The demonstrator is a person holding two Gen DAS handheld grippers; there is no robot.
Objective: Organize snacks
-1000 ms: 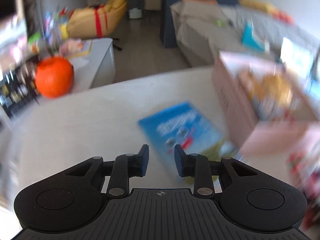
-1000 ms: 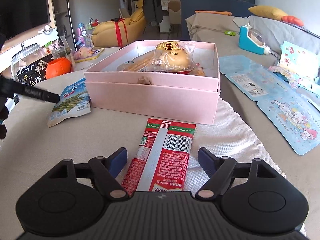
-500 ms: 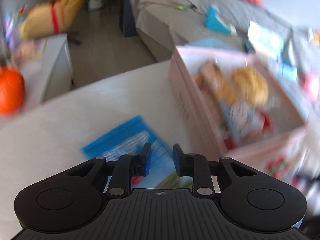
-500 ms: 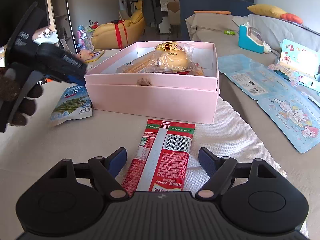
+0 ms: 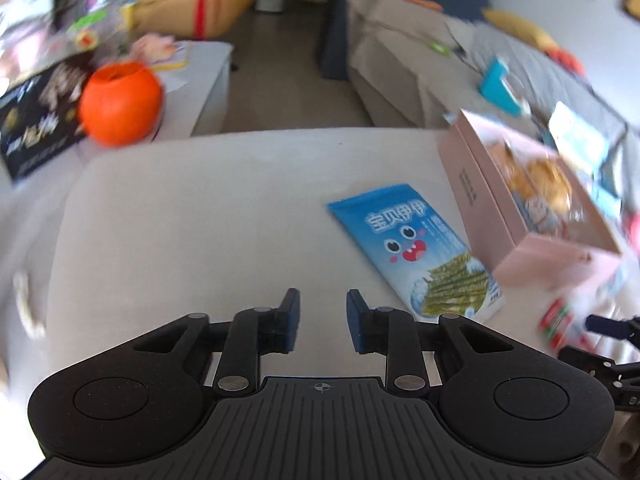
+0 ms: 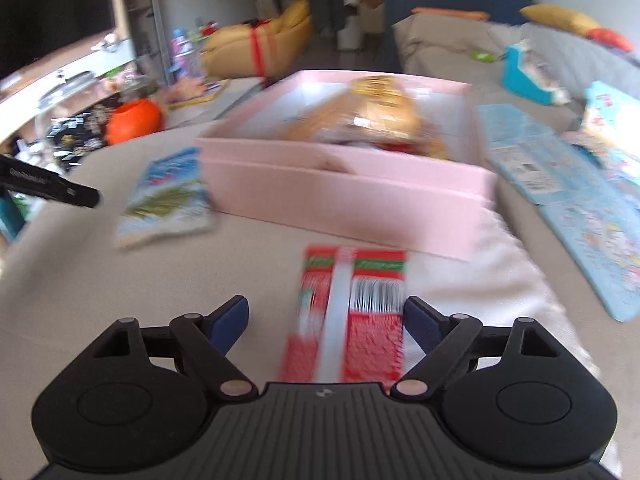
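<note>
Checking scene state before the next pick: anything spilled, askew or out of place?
Nothing spilled or damaged. Two snacks sit outside the pink cardboard box: the blue seaweed snack pouch lies skewed beside the box's side wall, and the red-and-green flat snack packet lies in front of it, between the open right gripper fingers.

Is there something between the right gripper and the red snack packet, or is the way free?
Nothing visible blocks it. The right gripper has its jaws wide open, and the red snack packet lies flat between them on the white cloth, before the pink box.
</note>
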